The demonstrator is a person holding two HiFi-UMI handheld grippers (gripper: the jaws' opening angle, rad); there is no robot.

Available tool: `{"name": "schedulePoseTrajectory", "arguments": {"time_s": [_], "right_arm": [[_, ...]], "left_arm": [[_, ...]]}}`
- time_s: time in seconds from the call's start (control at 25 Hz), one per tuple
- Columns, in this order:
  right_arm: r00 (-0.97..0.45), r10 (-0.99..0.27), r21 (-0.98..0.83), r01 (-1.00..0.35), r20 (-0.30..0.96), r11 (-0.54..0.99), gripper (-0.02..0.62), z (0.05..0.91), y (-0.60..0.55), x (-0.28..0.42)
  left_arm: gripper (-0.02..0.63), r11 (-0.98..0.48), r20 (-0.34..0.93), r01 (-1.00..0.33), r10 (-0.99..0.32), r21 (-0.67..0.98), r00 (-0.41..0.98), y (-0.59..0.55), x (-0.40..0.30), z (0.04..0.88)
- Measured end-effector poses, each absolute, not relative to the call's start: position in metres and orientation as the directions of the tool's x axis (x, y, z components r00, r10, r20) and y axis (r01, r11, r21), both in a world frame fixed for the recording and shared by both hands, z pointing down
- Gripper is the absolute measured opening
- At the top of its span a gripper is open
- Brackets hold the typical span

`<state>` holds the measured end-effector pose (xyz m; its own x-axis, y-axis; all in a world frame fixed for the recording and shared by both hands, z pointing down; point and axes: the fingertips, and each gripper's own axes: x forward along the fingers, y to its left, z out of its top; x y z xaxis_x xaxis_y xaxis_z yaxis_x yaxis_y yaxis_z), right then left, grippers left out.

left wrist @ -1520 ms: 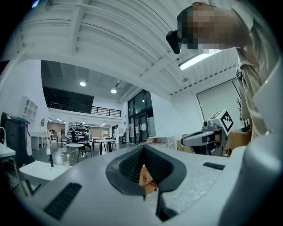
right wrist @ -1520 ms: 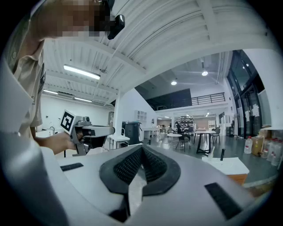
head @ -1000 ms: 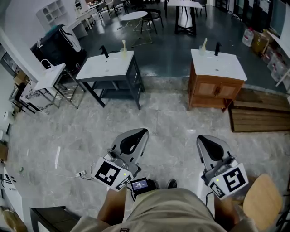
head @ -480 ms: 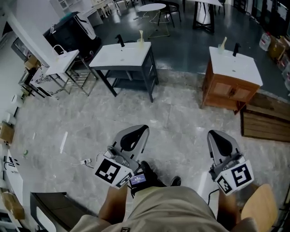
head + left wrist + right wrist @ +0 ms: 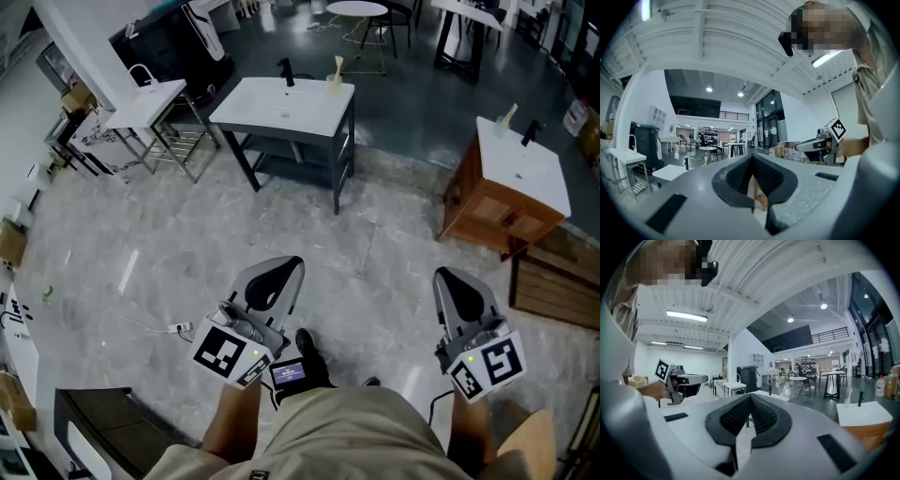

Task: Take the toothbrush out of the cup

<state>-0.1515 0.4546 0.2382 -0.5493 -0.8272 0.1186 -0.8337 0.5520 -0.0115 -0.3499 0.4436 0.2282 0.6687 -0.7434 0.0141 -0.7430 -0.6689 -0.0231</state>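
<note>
White washstand [image 5: 272,105] at twelve o'clock bears a cup [image 5: 333,83] with a toothbrush [image 5: 337,64], well away, so my left gripper [image 5: 279,274] and right gripper [image 5: 452,284] hang closed, empty.

Pale cup [image 5: 335,82] upright at far edge of white sink top [image 5: 281,111], right of black tap [image 5: 285,68]. Toothbrush [image 5: 337,64] stands inside, leaning. Second cup [image 5: 503,123], brush inside, on wooden vanity [image 5: 492,206].
</note>
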Motion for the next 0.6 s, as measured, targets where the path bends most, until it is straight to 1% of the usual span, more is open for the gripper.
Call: {"name": "schedulePoseTrajectory", "arguments": {"time_s": [0.16, 0.4, 0.6], "right_arm": [[-0.536, -0.835, 0.003, -0.841, 0.126, 0.541, 0.005, 0.236, 0.397, -0.199], [-0.477, -0.870, 0.030, -0.875, 0.122, 0.484, 0.005, 0.228, 0.319, -0.262], [-0.448, -0.882, 0.054, -0.887, 0.147, 0.459, 0.005, 0.228, 0.281, -0.297]], "left_arm": [[0.008, -0.687, 0.005, -0.727, -0.727, -0.010, 0.687, 0.387, -0.392, 0.231], [0.006, -0.740, -0.015, -0.672, -0.672, -0.013, 0.741, 0.307, -0.452, 0.226], [0.006, -0.765, -0.033, -0.644, -0.644, 0.003, 0.765, 0.261, -0.482, 0.227]]}}
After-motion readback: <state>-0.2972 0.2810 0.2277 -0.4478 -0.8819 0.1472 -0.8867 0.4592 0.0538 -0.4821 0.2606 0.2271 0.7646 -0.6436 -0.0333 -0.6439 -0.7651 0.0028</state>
